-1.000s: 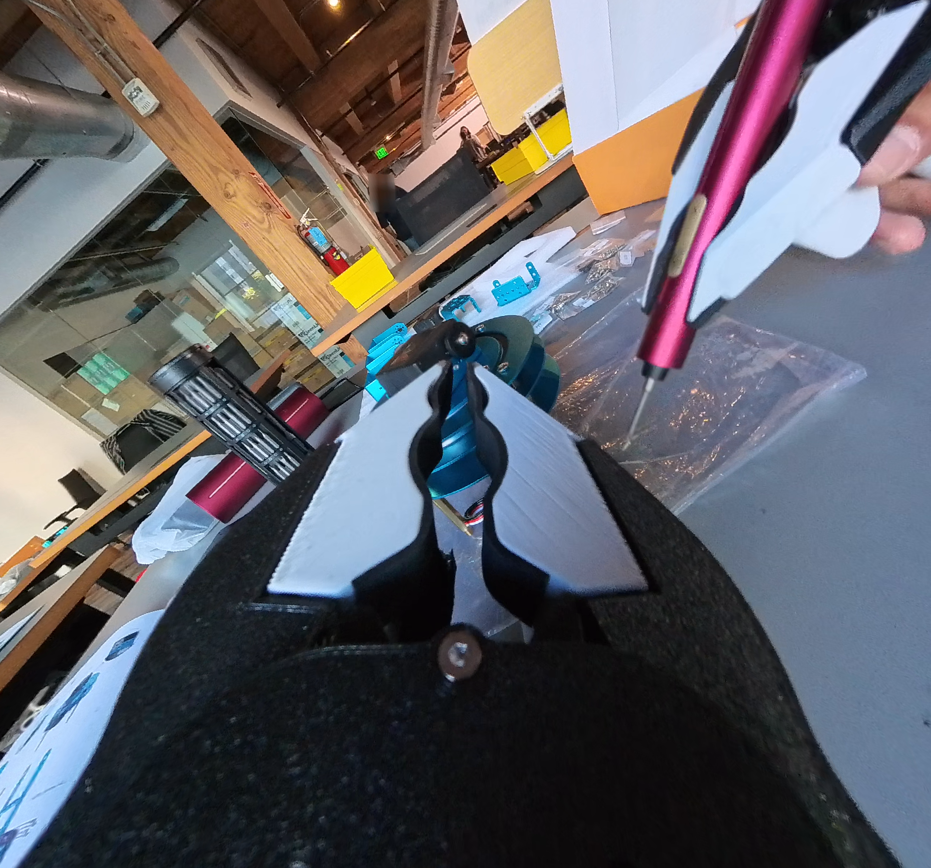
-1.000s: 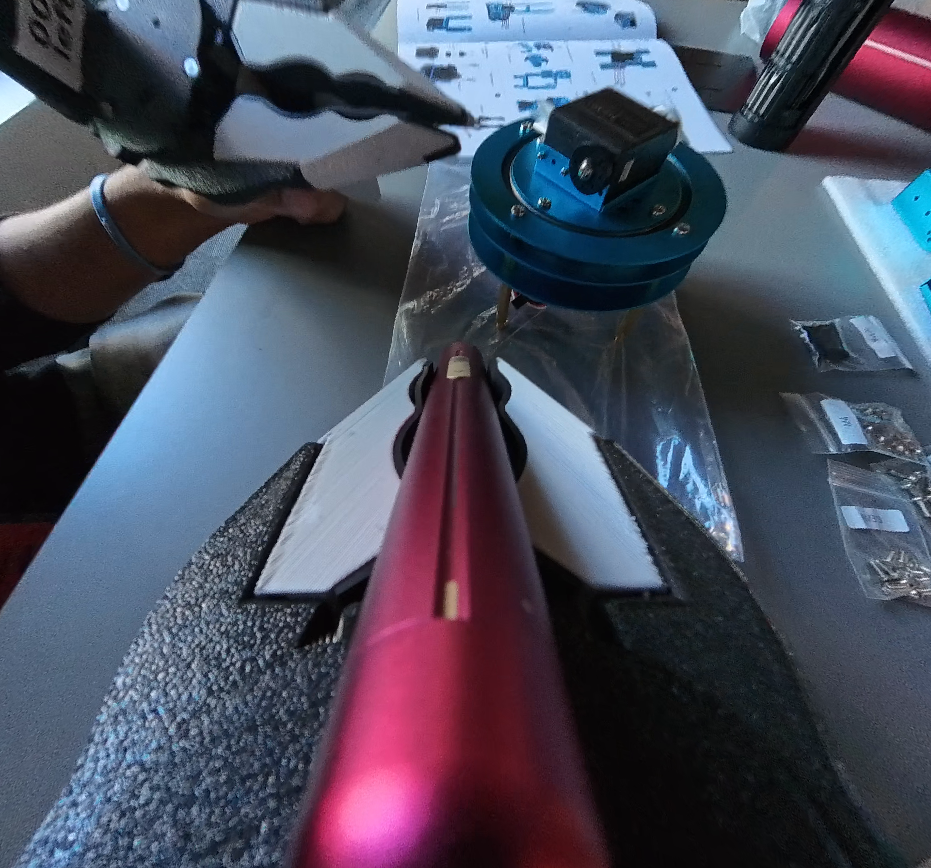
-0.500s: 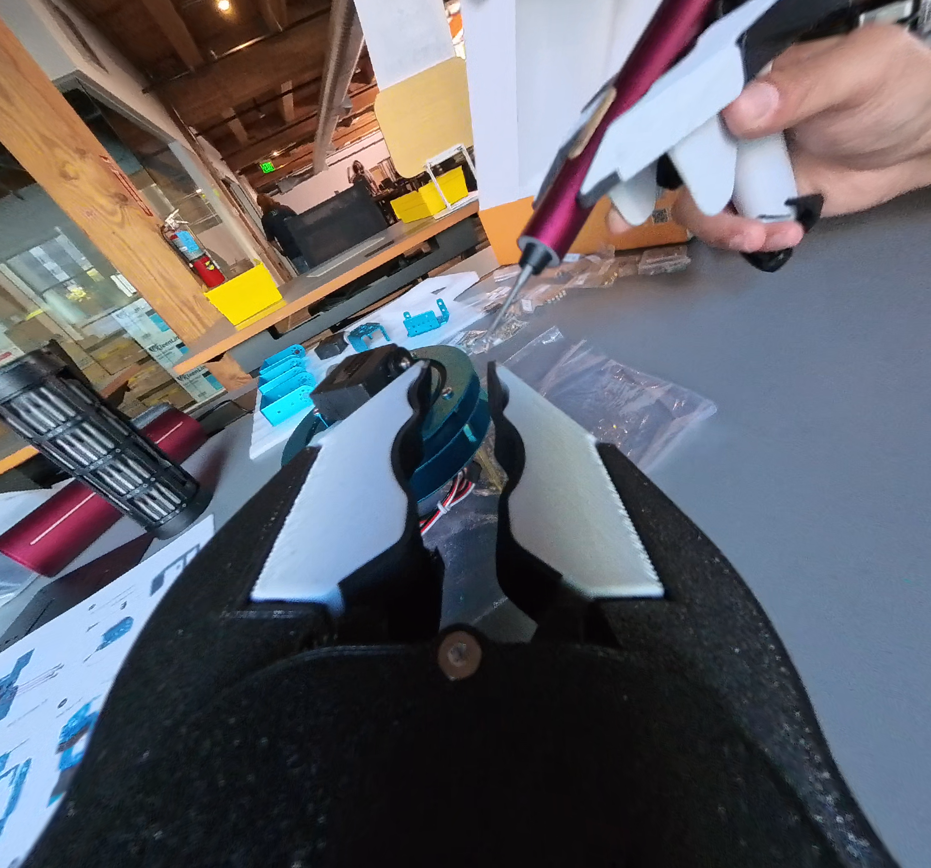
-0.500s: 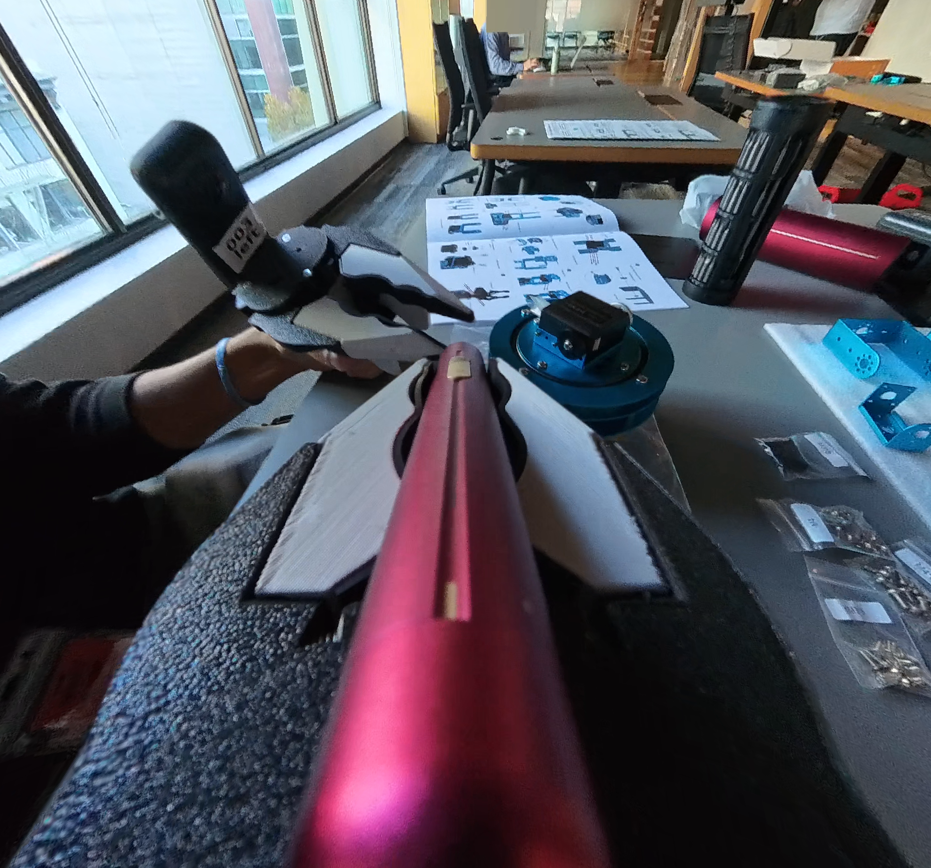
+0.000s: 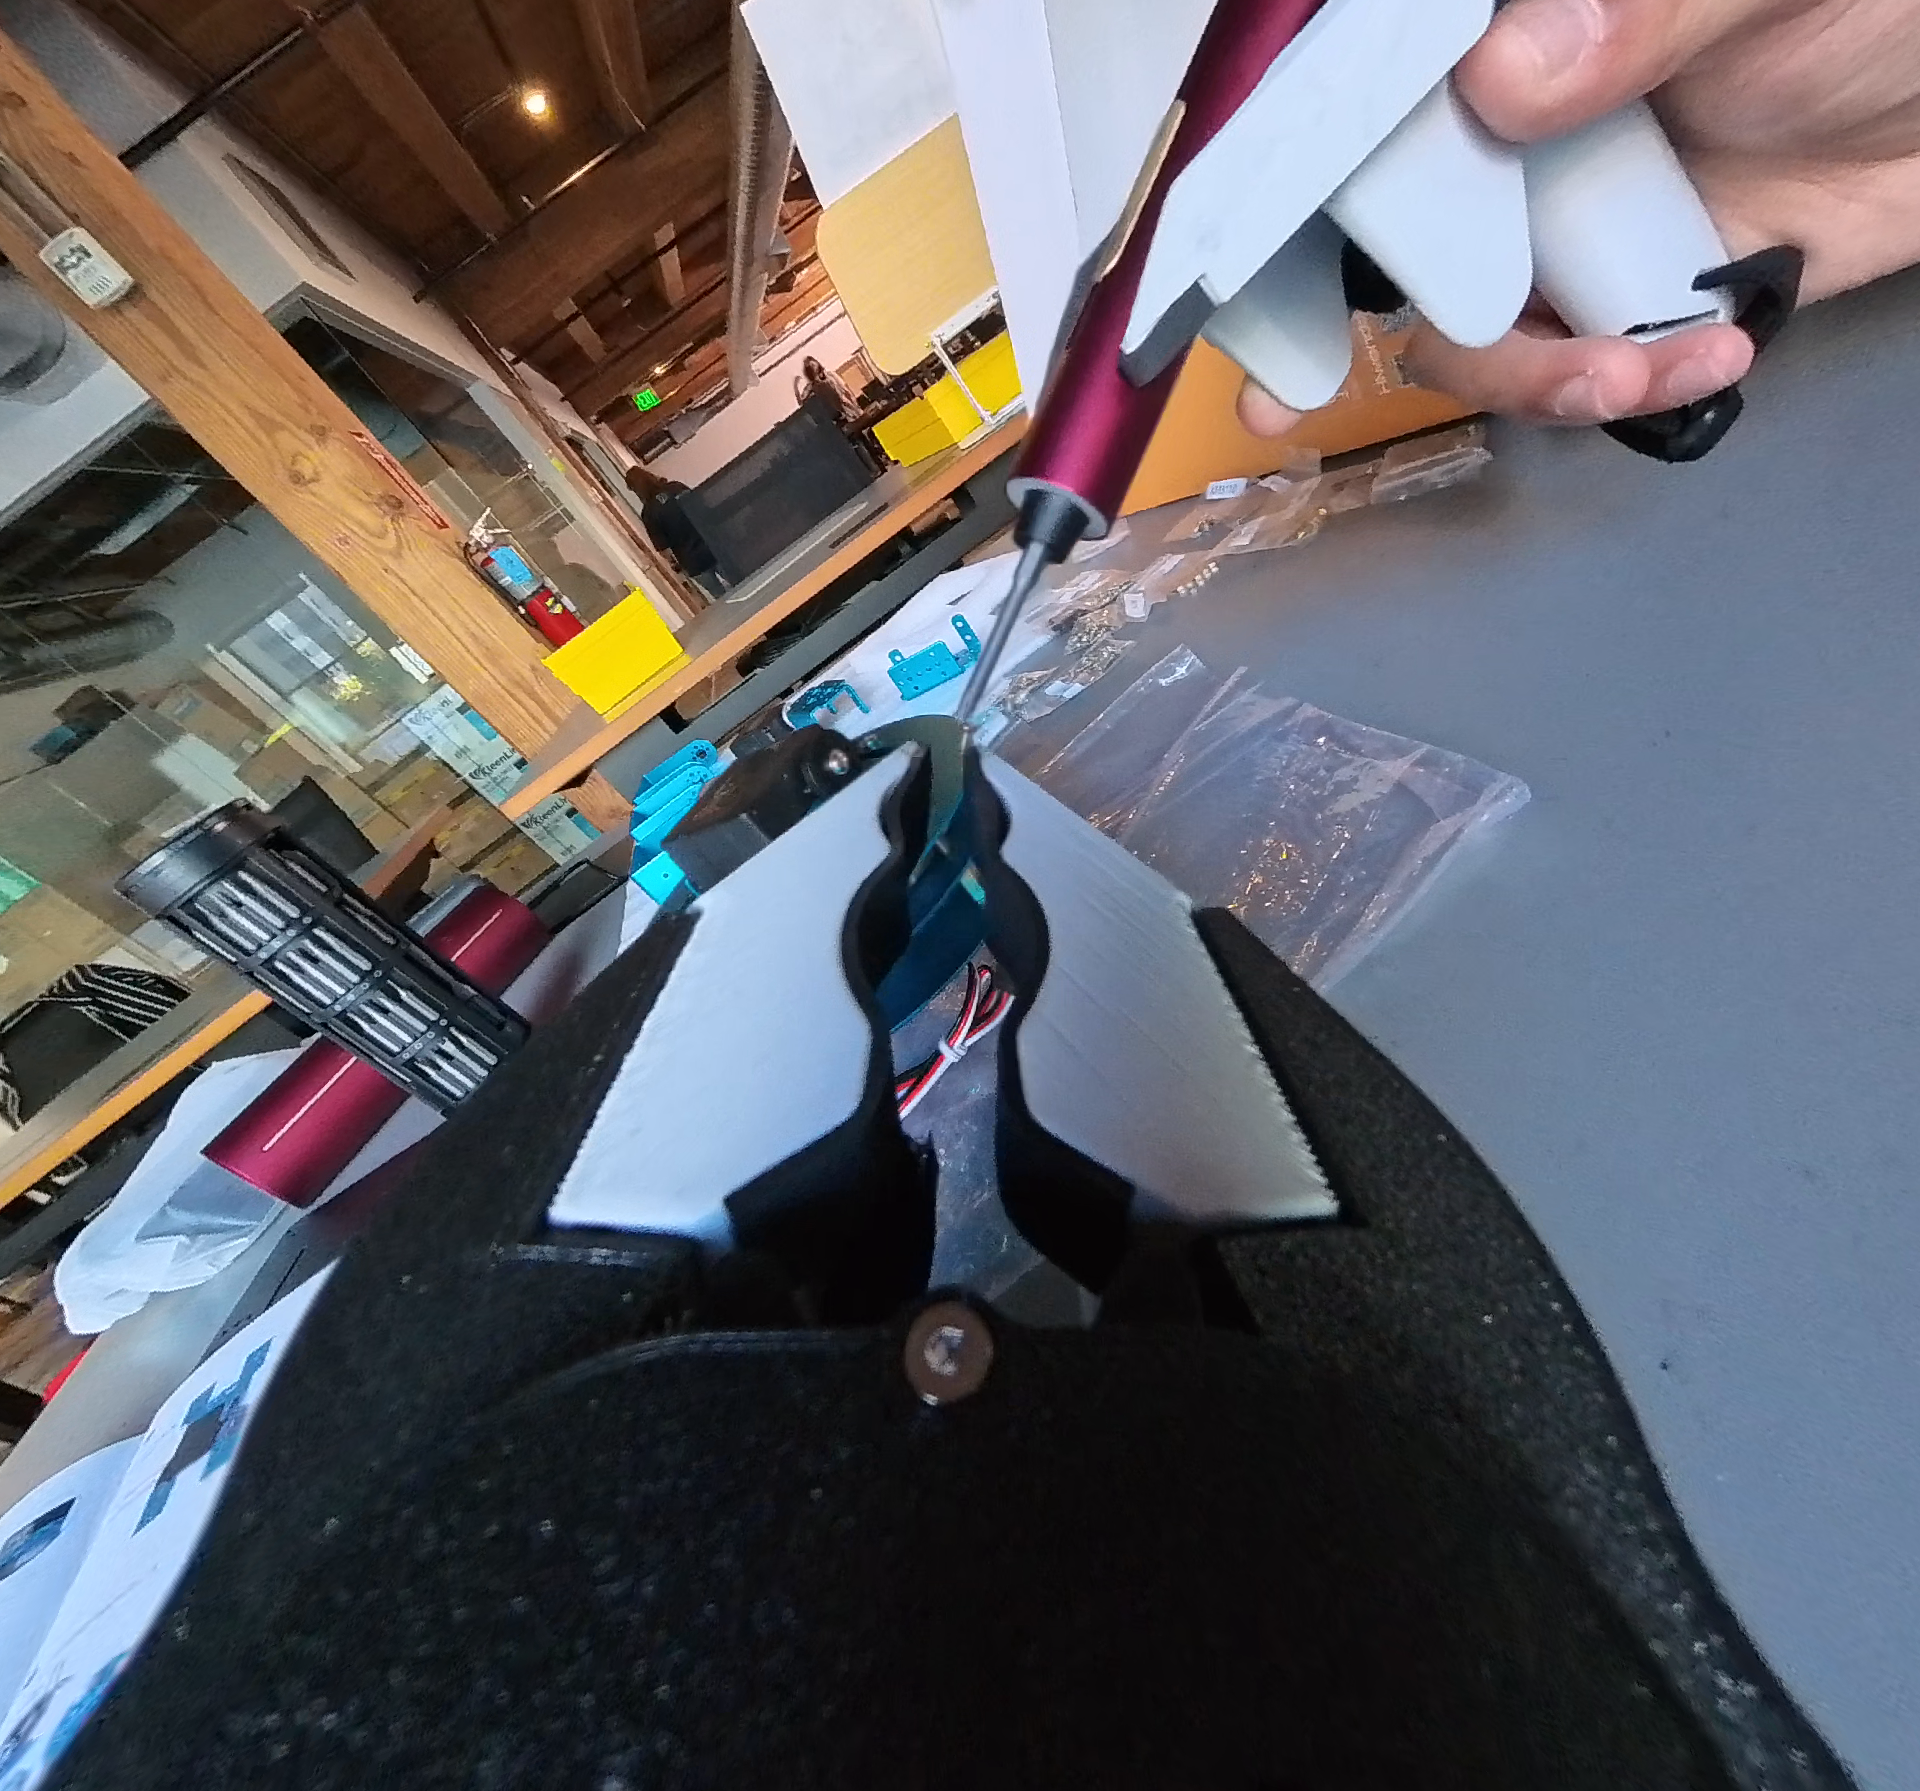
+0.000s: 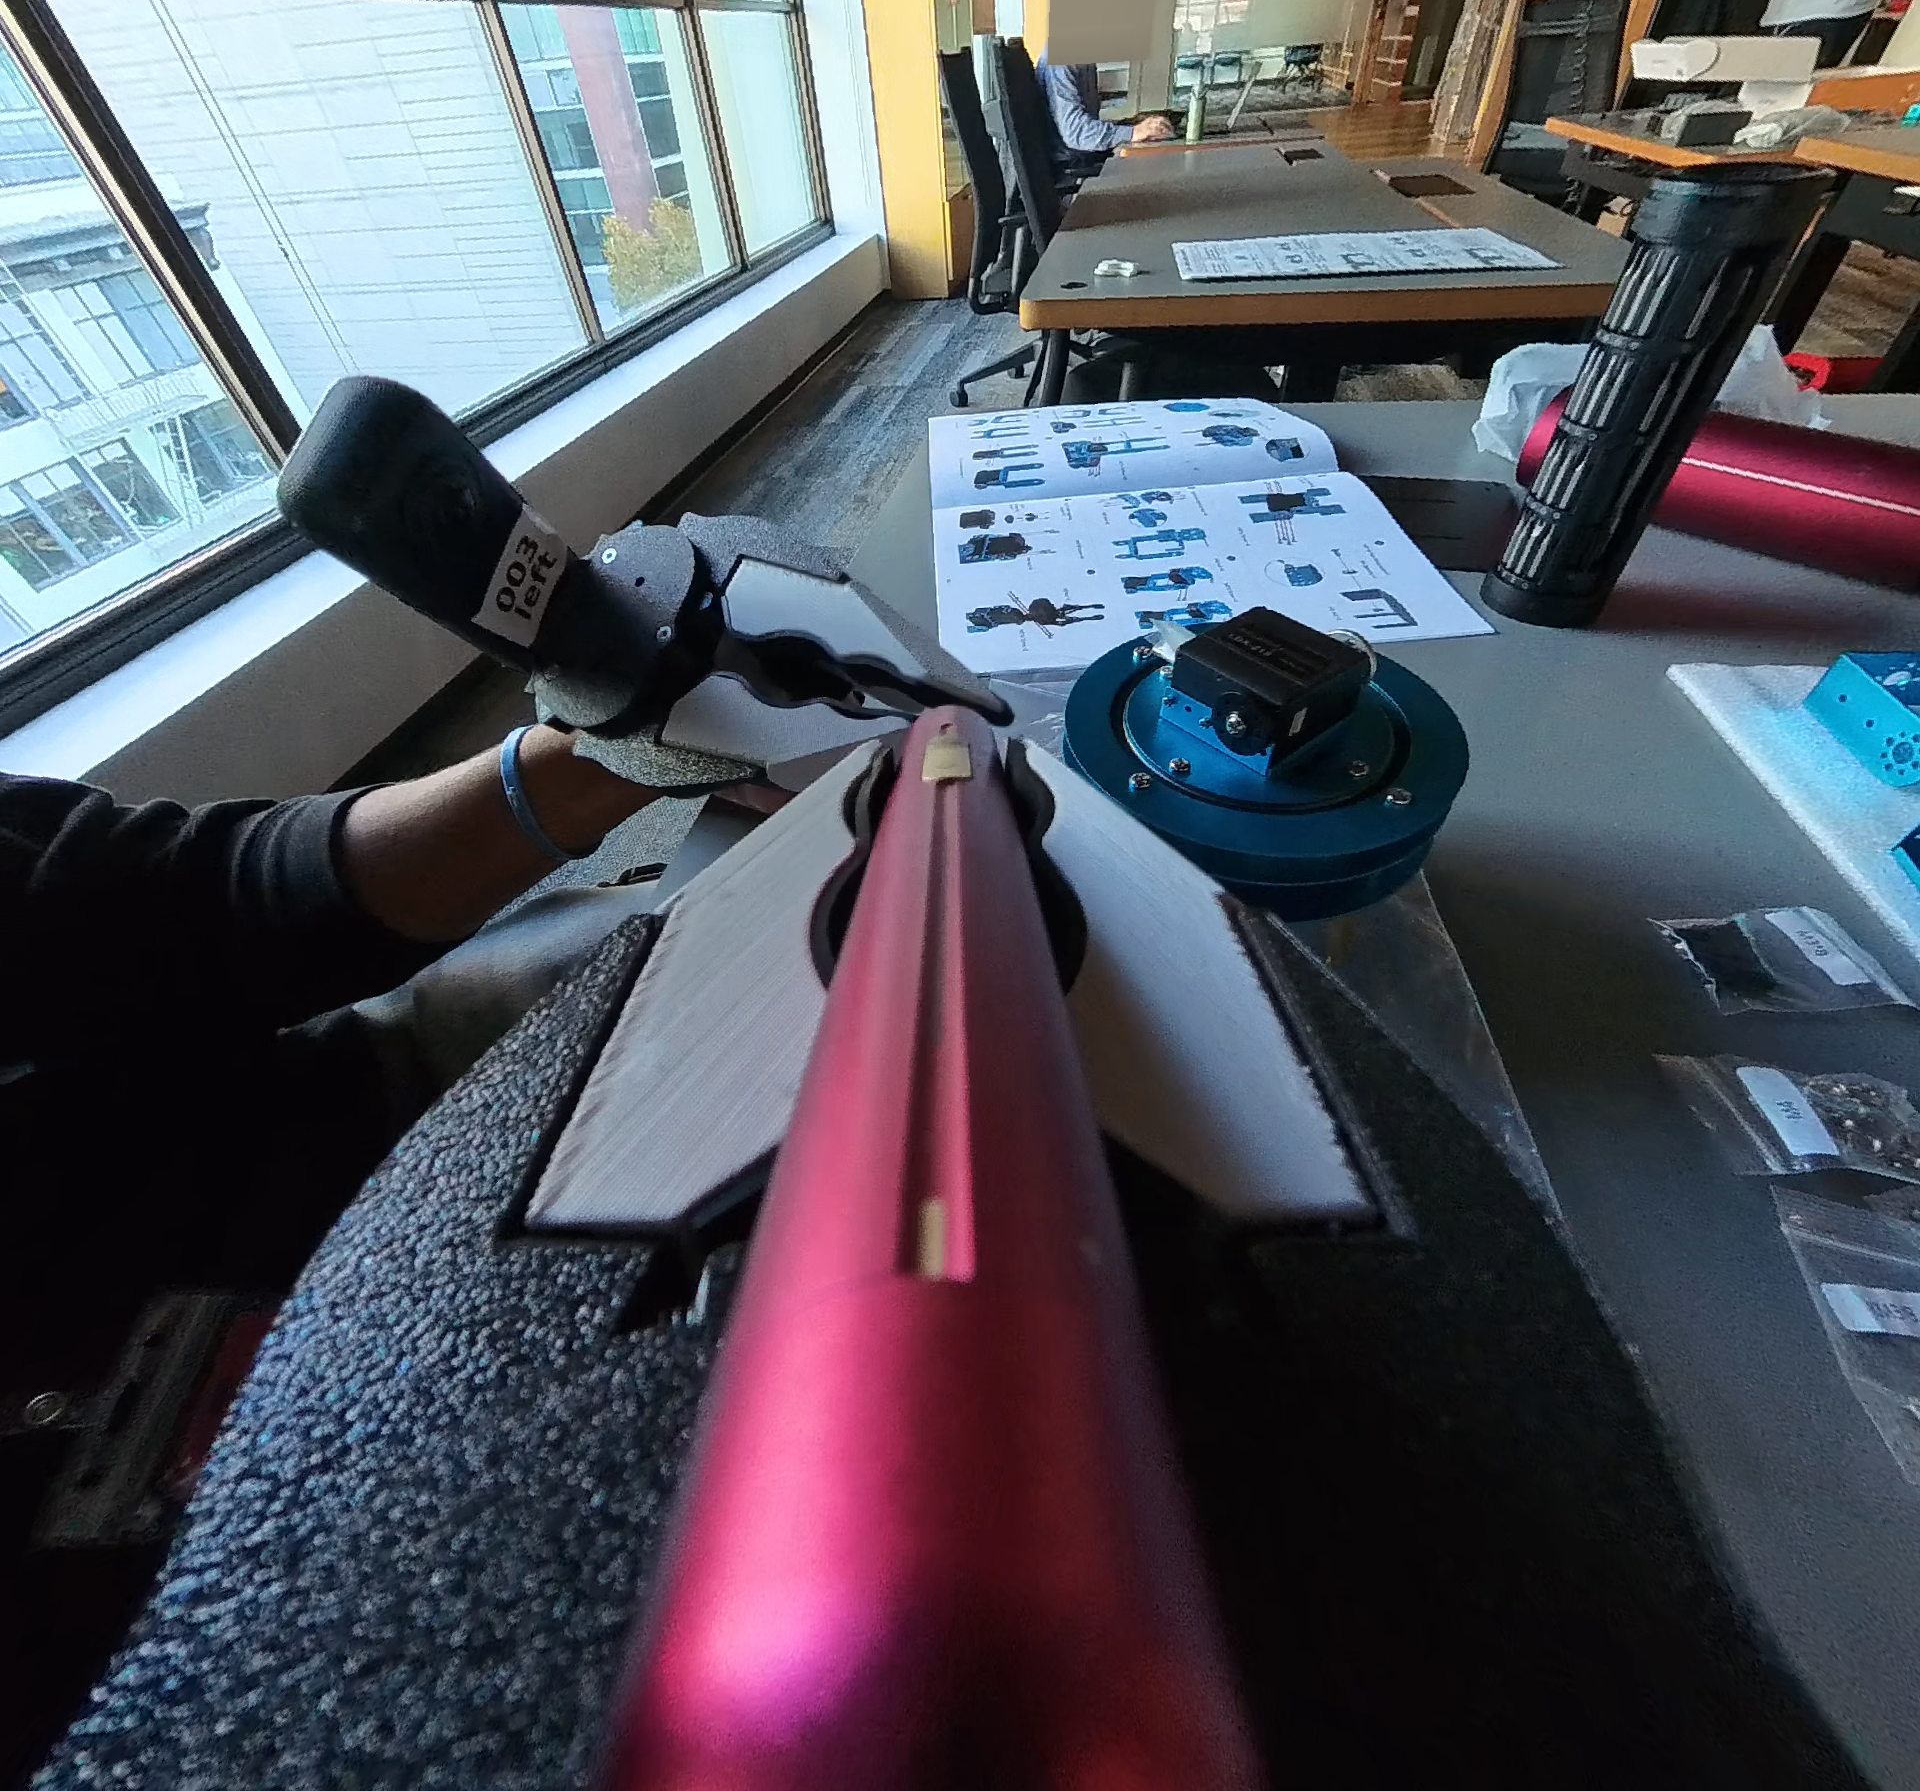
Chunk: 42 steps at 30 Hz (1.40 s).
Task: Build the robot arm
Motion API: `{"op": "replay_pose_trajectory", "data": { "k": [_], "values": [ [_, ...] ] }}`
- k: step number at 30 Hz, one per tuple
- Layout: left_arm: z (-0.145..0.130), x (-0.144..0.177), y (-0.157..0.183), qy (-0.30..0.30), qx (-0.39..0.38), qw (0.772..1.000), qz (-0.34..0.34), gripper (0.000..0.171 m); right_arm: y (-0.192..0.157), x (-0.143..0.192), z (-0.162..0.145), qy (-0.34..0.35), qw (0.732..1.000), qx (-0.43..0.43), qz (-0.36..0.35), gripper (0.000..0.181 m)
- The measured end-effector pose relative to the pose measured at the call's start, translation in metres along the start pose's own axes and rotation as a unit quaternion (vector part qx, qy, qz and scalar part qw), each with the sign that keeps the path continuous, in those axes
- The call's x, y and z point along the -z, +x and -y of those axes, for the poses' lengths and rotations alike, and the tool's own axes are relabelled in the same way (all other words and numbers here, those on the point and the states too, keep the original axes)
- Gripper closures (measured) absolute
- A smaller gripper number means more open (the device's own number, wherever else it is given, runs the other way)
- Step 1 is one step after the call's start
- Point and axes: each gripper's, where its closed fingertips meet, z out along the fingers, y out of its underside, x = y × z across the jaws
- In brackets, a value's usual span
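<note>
The right gripper [image 6: 940, 754] is clamped around a magenta electric screwdriver [image 6: 935, 1222]. Its bit tip meets the left gripper [image 5: 945, 754], whose jaws are nearly closed; any pinched part is too small to see. Just beyond sits a blue round base [image 6: 1268, 806] carrying a black servo [image 6: 1262, 676].

A wall of tall dark-framed windows [image 6: 343, 214] was seen along one side, daylight being admitted over grey carpet [image 6: 831, 411]. Wooden ceiling beams [image 5: 436, 6], a timber post [image 5: 260, 411] and wood-edged desks [image 6: 1320, 287] were shown beyond.
</note>
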Motion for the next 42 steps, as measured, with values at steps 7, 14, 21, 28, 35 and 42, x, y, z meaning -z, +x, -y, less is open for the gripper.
{"op": "replay_pose_trajectory", "data": {
  "k": [7,14,21,28,35,42],
  "values": [
    [-0.0001,-0.0001,0.0033,0.001,-0.012,1.0,-0.004,0.171,0.0013,0.0002,-0.001,0.002,1.0,-0.005,0.001,0.159],
    [0.0004,0.0004,0.0026,0.004,-0.01,1.0,-0.004,0.171,0.002,0.0008,-0.001,0.002,1.0,-0.004,0.001,0.159],
    [-0.0001,0.0004,0.0028,0.003,-0.009,1.0,-0.007,0.171,0.0015,0.0,-0.0029,-0.001,1.0,-0.007,0.004,0.159],
    [-0.0019,-0.001,0.0034,-0.004,-0.014,1.0,-0.005,0.171,0.0018,-0.0002,-0.0041,-0.003,1.0,-0.002,0.002,0.159],
    [-0.0027,-0.0015,0.0028,-0.006,-0.023,1.0,0.002,0.17,0.0015,-0.0001,-0.0034,-0.003,1.0,0.003,0.0,0.159],
    [-0.0033,-0.0019,0.0012,-0.008,-0.022,1.0,0.007,0.165,0.0021,0.002,0.0005,0.003,1.0,0.008,-0.003,0.158]
  ]
}}
